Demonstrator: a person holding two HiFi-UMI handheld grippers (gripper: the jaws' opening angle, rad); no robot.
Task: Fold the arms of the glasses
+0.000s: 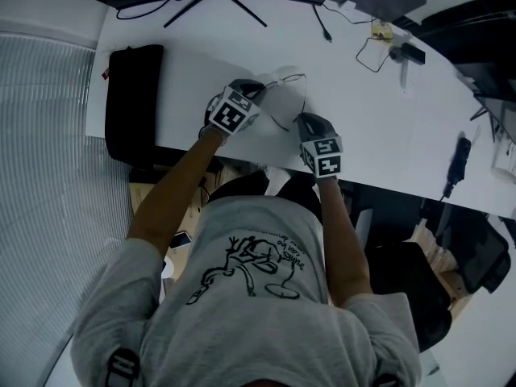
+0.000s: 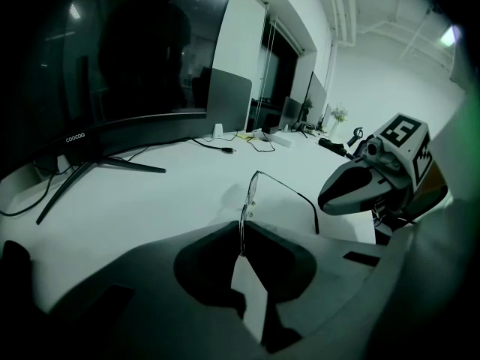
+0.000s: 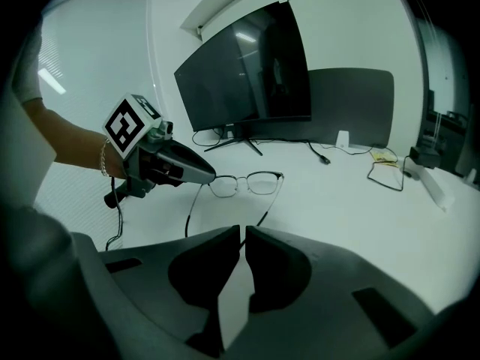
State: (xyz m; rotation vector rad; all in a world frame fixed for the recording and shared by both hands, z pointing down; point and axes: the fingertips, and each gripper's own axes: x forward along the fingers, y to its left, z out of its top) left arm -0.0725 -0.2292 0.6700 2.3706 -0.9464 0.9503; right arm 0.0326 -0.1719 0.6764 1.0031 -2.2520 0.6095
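**Left fingers on the frame, right fingers closed by an arm tip**

The fingers [image 2: 202,268] of my left gripper [image 2: 241,228] were pinched together on the glasses [image 3: 262,183]. Seen along them, the thin rim ran edge-on straight down into the slit where the two pads met. In the right gripper view, that gripper's nose sat on the outer corner of one lens, at the end of the front where an arm begins.

The fingers of my right gripper [image 3: 242,229] were closed to a narrow slit with nothing visible inside it. The tip of the other arm ended just beside their tips. I could not tell whether it touched them.

The glasses were on the white desk [image 3: 337,193], on my side of the curved monitor [image 3: 247,66] and in front of its stand. Their front was upright, and both arms pointed away from the monitor, back toward me. The two grippers came in from that same side, the left at one end of the front and the right at the far arm's tip.

The frame was thin dark metal around two clear, rounded-square lenses joined by a slim bridge. Both arms stood swung out, unfolded, each ending in a slight downward curve.
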